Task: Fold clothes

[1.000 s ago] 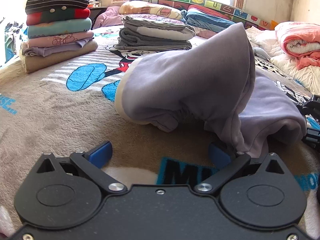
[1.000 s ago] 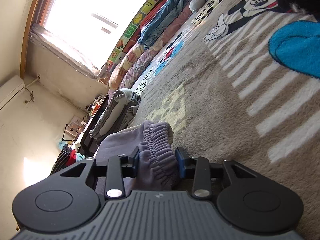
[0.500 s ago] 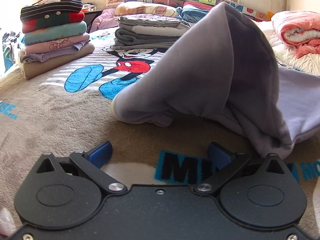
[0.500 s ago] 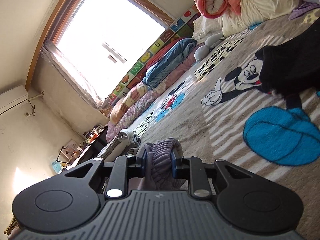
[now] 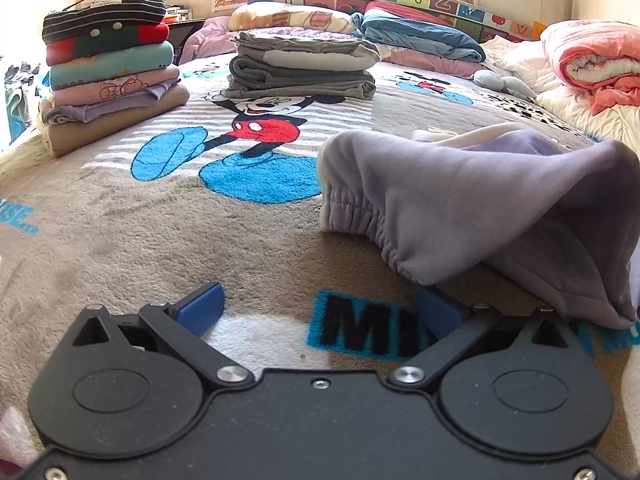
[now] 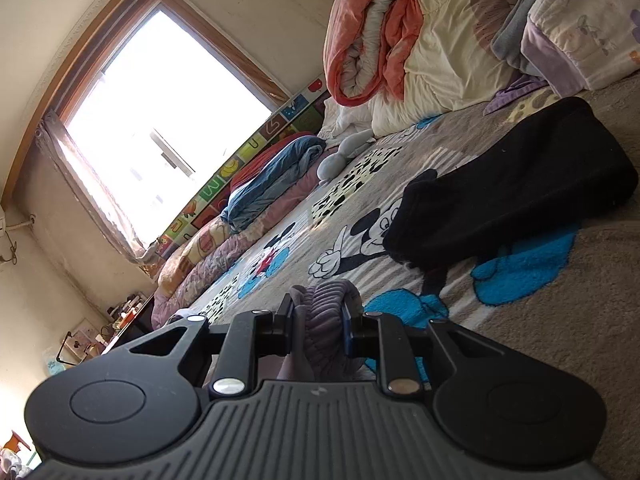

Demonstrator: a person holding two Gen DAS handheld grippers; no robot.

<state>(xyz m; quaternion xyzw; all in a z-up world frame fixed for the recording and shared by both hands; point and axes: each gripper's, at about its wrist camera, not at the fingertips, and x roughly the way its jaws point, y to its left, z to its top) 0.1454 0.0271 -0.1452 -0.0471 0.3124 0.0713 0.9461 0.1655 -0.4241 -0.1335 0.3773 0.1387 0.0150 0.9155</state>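
Note:
A lavender garment with gathered elastic cuffs [image 5: 472, 200] lies bunched on the cartoon-print blanket [image 5: 120, 220], to the right in the left wrist view. One part of it is lifted into a peak at the far right. My left gripper [image 5: 320, 312] hovers low over the blanket, open and empty, its right finger just below the garment's hanging edge. In the right wrist view my right gripper [image 6: 318, 320] is shut on a ribbed lavender fold of the garment [image 6: 320, 300] and holds it above the bed.
A stack of folded coloured clothes [image 5: 108, 60] stands back left and a grey folded pile [image 5: 300, 68] back centre. Pillows and a blue quilt [image 5: 420, 36] line the headboard. An orange duvet [image 6: 384, 36] and a black garment [image 6: 516, 192] lie to the right.
The right gripper has carried its lavender fold to the right, so the raised peak swept across and the garment now lies lower and farther right. The left gripper stayed open.

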